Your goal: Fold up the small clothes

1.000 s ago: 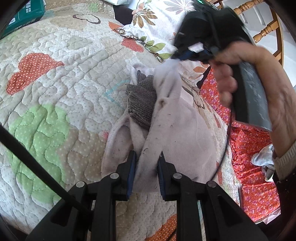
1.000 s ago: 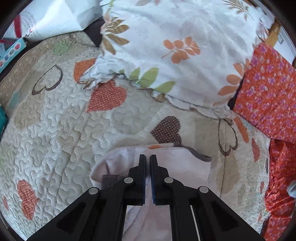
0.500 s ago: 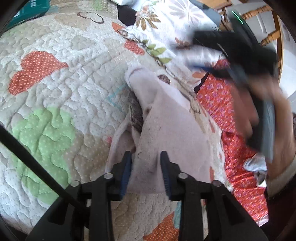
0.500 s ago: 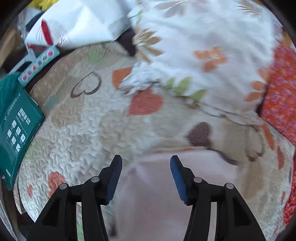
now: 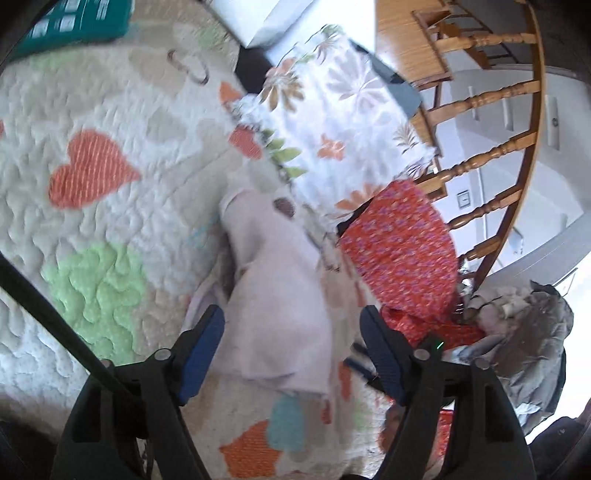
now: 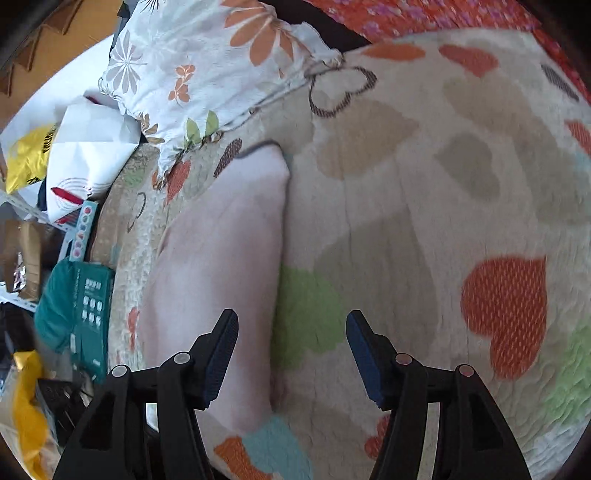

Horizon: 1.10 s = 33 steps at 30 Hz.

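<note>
I am looking at the pale pink cloth [image 5: 273, 295] lying folded on the quilt [image 5: 110, 229] of the bed, soft, light and floppy, best pinched at an edge, and my left fingers [image 5: 291, 350] and right fingers [image 6: 291, 354] have just been opening wide, holding nothing.

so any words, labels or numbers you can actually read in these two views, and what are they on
None can be read.
Teal package: white lettering and a grid of small icons, too small and blurred.
Same package in the left wrist view: white marks, motion-blurred.
Yellow bag: dark print, cut off and unreadable.
White bag: a red and grey emblem, no letters legible.
Strip box: coloured dots only.
</note>
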Tool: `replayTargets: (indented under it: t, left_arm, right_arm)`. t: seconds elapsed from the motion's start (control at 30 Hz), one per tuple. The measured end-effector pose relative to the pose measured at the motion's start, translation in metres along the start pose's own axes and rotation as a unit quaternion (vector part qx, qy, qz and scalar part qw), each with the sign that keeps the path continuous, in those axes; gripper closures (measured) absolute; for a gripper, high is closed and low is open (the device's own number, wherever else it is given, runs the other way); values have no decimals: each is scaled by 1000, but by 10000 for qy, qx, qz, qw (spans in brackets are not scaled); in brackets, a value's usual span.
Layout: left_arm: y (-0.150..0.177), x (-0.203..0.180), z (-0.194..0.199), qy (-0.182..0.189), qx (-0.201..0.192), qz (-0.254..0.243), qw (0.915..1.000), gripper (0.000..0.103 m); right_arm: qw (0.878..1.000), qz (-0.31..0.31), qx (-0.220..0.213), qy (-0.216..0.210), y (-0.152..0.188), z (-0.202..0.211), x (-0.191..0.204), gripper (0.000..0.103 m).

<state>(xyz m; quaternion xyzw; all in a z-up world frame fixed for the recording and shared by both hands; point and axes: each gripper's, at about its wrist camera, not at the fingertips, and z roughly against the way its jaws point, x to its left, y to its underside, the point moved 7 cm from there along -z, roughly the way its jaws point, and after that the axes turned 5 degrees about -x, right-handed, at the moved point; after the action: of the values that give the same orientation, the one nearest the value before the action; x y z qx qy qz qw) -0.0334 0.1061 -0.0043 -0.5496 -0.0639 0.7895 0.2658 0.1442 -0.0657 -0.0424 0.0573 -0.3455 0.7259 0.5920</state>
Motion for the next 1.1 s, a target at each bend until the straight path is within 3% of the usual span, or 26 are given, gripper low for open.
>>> replayTargets:
  t: [0.03,0.1,0.17,0.23,0.3,0.43,0.57,0.63,0.7,0.73,0.8,0.87,0.93,1.1]
  left_arm:
    - [-6,-2,4,-39,-42,-14,10000,26]
    - [-23,-3,11,-291,-203,-158,9992,25]
    - [-40,2,12,-872,-373,-452,9945,21]
    - [-45,10,-2,-1382,-194,-763,9873,18]
    - [-39,17,-27,-1485,223,-829,9852,18]
    - [-12,26,-87,-1234,1044,-763,9839,18]
    - [-3,32,-129,-1231,1425,-1037,9766,18]
    - [3,43,-147,-1255,1661,-906,9739,18]
    - [5,42,-152,-1229,1559,-873,9762,18]
    - [9,36,-155,-1186,1645,-876,9753,20]
    - [18,27,-158,-1060,1798,-733,9752,40]
    - [26,15,-159,-1244,1749,-933,9722,49]
    - [30,0,-159,-1214,1755,-1009,9717,63]
    - [53,-59,-162,-556,1965,-1131,9724,71]
  right_arm:
    - [9999,102,12,36,4,1,-1,37]
    - [9967,641,-34,493,12,4,-8,37]
    - [9867,1202,-171,1080,12,7,-15,37]
    - [9808,1472,-236,1258,11,10,-22,37]
    - [9883,1237,-231,859,9,6,-22,37]
    - [9973,687,-208,-134,7,-15,-10,36]
    - [9975,356,-75,-612,6,-52,5,36]
    - [9961,216,-212,-826,0,-63,10,34]
    - [9949,84,-356,-941,-7,-68,14,35]
    - [9933,-130,-356,-1092,-12,-75,14,37]
    - [9892,-409,-277,-1379,-16,-82,18,60]
    - [9834,-684,-79,-1681,-19,-88,24,72]
    - [9789,-724,-128,-1906,-26,-76,27,76]
    - [9789,-437,-744,-1853,-41,-3,15,78]
